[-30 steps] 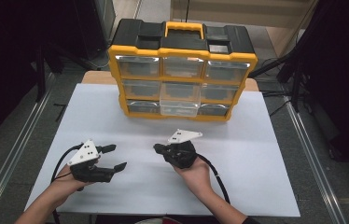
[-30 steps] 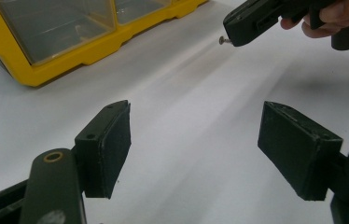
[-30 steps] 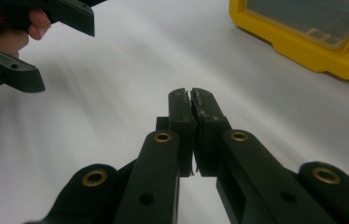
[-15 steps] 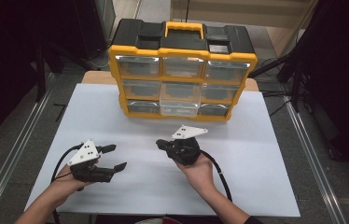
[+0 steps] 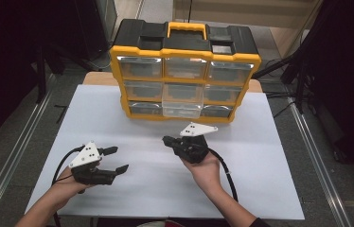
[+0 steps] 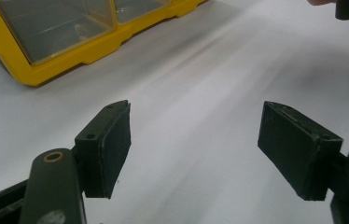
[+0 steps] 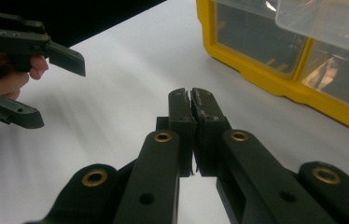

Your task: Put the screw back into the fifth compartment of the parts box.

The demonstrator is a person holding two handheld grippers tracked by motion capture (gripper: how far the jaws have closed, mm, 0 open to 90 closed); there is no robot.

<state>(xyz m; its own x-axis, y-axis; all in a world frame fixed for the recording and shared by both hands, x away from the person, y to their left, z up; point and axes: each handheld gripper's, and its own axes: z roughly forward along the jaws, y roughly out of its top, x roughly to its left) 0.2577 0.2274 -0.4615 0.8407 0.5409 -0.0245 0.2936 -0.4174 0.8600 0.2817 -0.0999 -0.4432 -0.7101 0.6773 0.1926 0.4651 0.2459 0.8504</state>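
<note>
A yellow and black organiser case (image 5: 184,71) with clear drawers stands upright at the back of the white table (image 5: 260,179). Its bottom middle drawer (image 5: 181,109) sticks out a little. My right gripper (image 5: 166,140) hovers in front of the case with its jaws pressed together and nothing between them; in the right gripper view its tips (image 7: 191,100) point over bare table, left of the case (image 7: 266,74). My left gripper (image 5: 117,159) sits low at the front left, open and holding nothing. The pads (image 6: 112,144) stand wide apart in the left gripper view.
Cables trail from both grippers back toward the front edge of the table. Metal rails run along the floor on both sides of the table. The left gripper (image 7: 53,91) appears at the left in the right gripper view. White tabletop lies between the grippers and the case.
My right gripper has drifted slightly to the right and toward the case. The left gripper has stayed put.
</note>
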